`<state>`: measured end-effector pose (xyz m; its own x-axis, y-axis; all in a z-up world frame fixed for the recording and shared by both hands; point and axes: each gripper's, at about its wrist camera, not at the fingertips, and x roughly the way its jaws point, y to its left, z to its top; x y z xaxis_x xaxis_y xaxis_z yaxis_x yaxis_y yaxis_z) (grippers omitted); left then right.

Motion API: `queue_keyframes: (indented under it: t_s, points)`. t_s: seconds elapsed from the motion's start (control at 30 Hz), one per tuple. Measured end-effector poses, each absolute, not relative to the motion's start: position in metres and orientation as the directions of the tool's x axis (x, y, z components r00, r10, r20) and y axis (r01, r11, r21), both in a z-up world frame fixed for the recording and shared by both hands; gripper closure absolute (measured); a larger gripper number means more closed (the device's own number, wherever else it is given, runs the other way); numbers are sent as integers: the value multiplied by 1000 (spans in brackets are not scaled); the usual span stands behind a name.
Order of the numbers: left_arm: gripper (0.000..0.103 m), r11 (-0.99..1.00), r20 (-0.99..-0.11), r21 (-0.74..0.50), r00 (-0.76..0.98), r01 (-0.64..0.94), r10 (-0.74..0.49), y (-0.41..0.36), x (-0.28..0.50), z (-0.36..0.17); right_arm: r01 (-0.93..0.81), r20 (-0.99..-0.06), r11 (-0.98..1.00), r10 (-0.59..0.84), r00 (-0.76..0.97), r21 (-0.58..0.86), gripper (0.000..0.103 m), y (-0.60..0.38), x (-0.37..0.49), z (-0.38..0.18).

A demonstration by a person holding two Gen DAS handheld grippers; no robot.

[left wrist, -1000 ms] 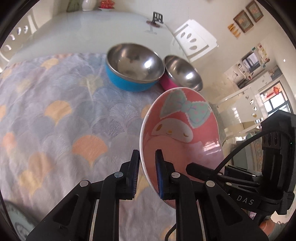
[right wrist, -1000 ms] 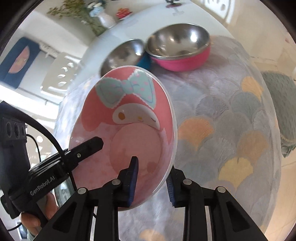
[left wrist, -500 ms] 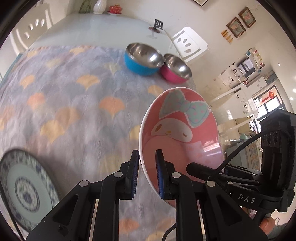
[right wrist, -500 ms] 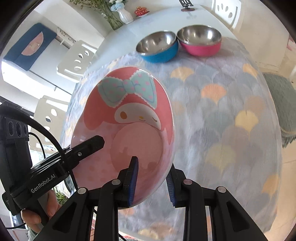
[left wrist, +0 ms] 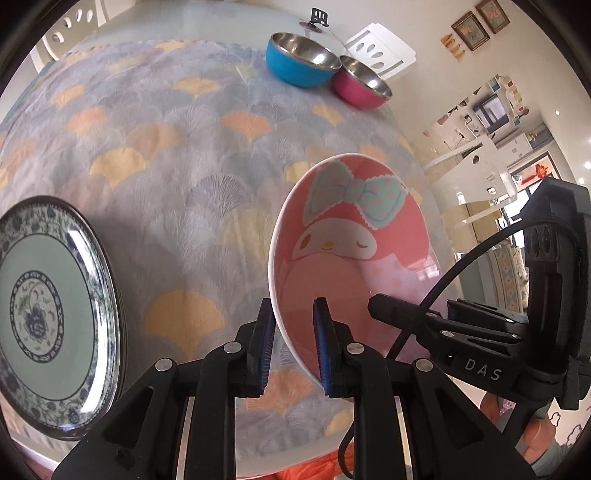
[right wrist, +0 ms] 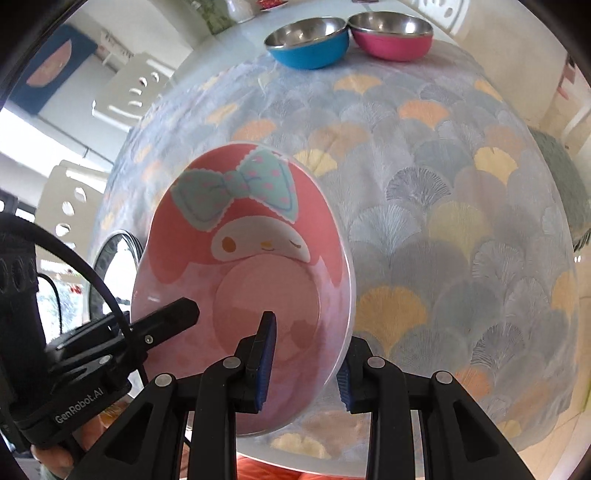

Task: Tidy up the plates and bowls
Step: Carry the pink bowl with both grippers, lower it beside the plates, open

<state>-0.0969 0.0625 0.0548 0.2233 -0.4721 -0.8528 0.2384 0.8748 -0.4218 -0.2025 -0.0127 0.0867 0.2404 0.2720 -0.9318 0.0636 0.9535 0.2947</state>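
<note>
A: Start at the tongs. What is each one doing?

B: The left gripper (left wrist: 292, 345) has its blue-padded fingers clamped on the rim of the pink cartoon plate (left wrist: 354, 251), one pad on the inner face and one behind. The right gripper (right wrist: 303, 360) bites the same plate (right wrist: 243, 280) on the opposite rim, its left pad pressed on the pink face and its right pad behind the edge.

A: So both are closed on it?

B: Yes, both pinch the plate between them. It hangs in the air, tilted up on edge, above the near part of the tabletop.

A: What is printed on it?

B: A white rabbit face in a pink hood with a mint bow dotted pink.

A: And beyond the plate?

B: A scalloped fan-pattern tablecloth (left wrist: 192, 155) in grey, lilac and orange covers the tabletop. At its near left edge lies a blue-and-white patterned plate (left wrist: 44, 314) with a pale green centre; the right wrist view shows only a sliver of it (right wrist: 110, 266) behind the pink plate.

A: The bowls?

B: At the far edge, a blue steel bowl (left wrist: 301, 62) and a pink steel bowl (left wrist: 360, 86) stand upright, touching side by side, well apart from the held plate. The right view shows them too, blue (right wrist: 308, 46) left of pink (right wrist: 391, 35).

A: Anything further back?

B: White chairs (right wrist: 129, 92) stand beside the table, and a small black stand (left wrist: 318, 18) sits on the bare tabletop beyond the cloth.
</note>
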Motion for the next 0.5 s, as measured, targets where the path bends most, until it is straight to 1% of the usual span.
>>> queue_keyframes:
  t_s: [0.2,0.27,0.4,0.5]
  points:
    - [85,875,-860,-414,207,252,-467,64,-103,49,104,-928,944,280,244,312,74,-16,-212,78]
    - [86,890,-871,-381,224,250,-436,65,-108,49,101,-929,945,279,244,310,74,-15,-217,78]
    - [85,890,-867,-370,247,266,-434,70,-116,54,86,-925,953,256,281,290,74,-15,-226,86]
    - [85,889,-857,-378,266,259,-442,81,-121,61,100,-917,948,261,301,303,74,-20,-232,94]
